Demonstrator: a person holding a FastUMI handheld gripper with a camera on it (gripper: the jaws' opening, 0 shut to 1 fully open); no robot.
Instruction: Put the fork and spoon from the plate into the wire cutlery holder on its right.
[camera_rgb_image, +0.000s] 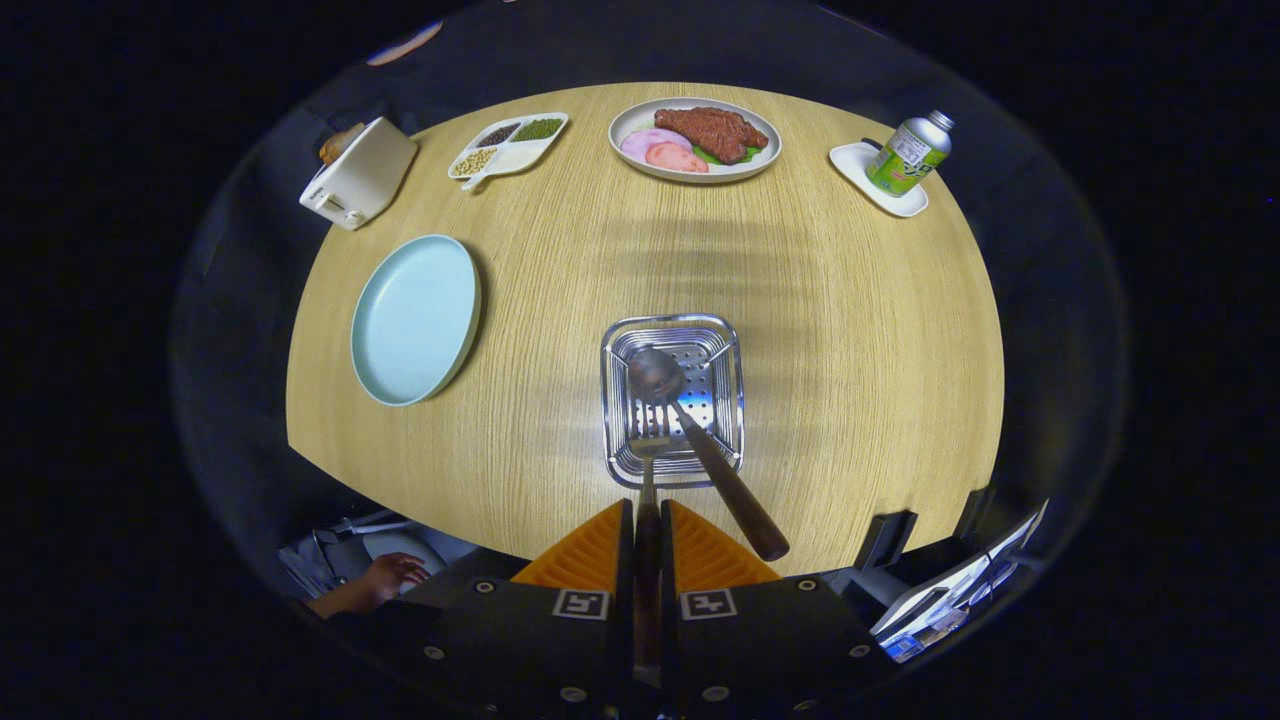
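A: How far along are you looking from up here?

B: You are more than halfway, by my reading. The spoon (700, 440) is already leaning in the wire cutlery holder (672, 400), bowl down on the perforated floor and its dark handle sticking out toward you, just right of the tongs (648, 520). The blue plate (415, 320), well to the left of the holder, is lying bare on the table (820, 330).

A: And the fork?

B: You are gripping the fork (648, 455) right now. The orange fingers (590, 555) are clenching on its handle from both sides, and its tines are pointing down over the holder's near edge, beside the spoon.

A: So what is left?

B: You are hovering above the holder, and I cannot tell whether the tines are touching the bottom yet. I would say what is remaining is lowering the fork in and letting it go, taking care not to knock the spoon handle.
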